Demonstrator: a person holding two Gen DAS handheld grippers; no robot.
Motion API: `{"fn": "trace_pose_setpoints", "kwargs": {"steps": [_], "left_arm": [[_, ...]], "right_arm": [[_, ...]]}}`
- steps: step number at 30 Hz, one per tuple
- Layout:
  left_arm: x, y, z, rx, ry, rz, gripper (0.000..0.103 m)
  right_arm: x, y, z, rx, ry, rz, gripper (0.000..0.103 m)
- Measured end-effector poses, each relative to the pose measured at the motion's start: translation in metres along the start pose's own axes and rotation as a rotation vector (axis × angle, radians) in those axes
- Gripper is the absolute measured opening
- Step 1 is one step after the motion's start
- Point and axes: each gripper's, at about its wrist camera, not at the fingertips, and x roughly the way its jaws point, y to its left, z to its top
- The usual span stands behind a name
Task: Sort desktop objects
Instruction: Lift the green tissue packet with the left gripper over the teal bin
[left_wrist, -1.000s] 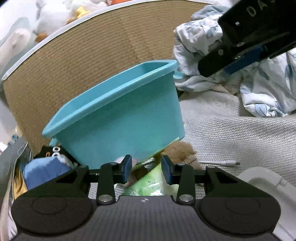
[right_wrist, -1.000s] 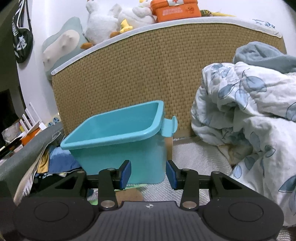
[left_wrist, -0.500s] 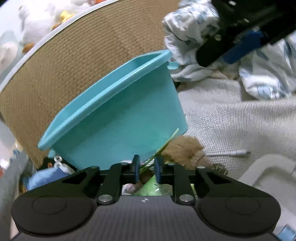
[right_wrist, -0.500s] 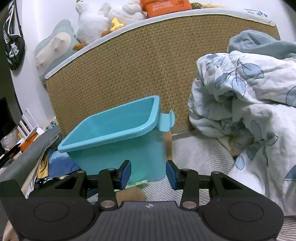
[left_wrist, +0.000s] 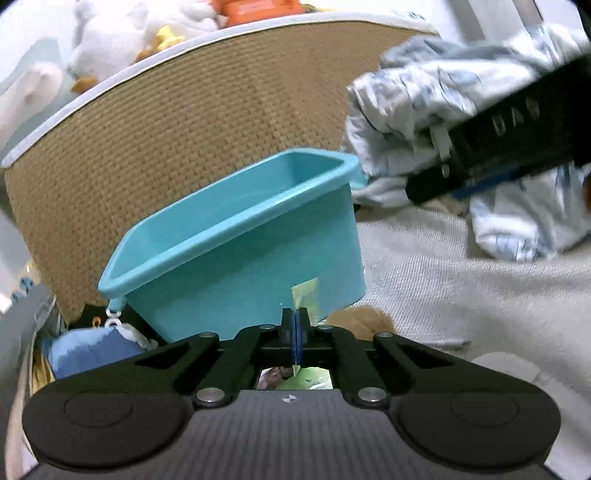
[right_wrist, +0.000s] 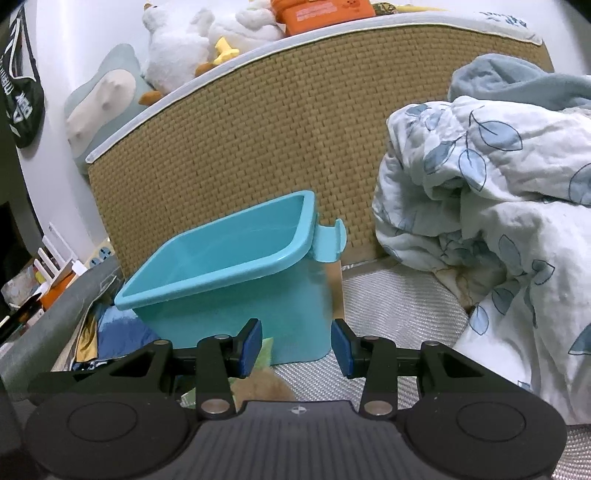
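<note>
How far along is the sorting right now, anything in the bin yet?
Nothing looks done: what shows of the inside of the teal bin looks empty. In hand: the left gripper is shut on a thin green packet in front of the bin. The right gripper is open and holds nothing. Left: dropping the packet in, then the brown fuzzy thing beside the bin's base.

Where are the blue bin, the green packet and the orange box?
bin (right_wrist: 236, 325), right wrist view, front wall.
packet (left_wrist: 306, 295), left wrist view, the corner above the gripper.
orange box (right_wrist: 321, 13), right wrist view, front face.
</note>
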Motion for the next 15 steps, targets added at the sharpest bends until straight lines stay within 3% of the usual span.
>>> {"fn": "trace_pose_setpoints", "kwargs": {"steps": [7,15], "left_arm": [[-0.021,0.035,0.008,-0.224,-0.025,-0.029,0.001],[-0.046,0.062,0.028,-0.302,-0.080,-0.003,0.001]], "right_arm": [[-0.001,0.001,-0.001,-0.001,0.006,0.012,0.046],[0.001,0.004,-0.002,-0.002,0.020,0.027,0.045]]}}
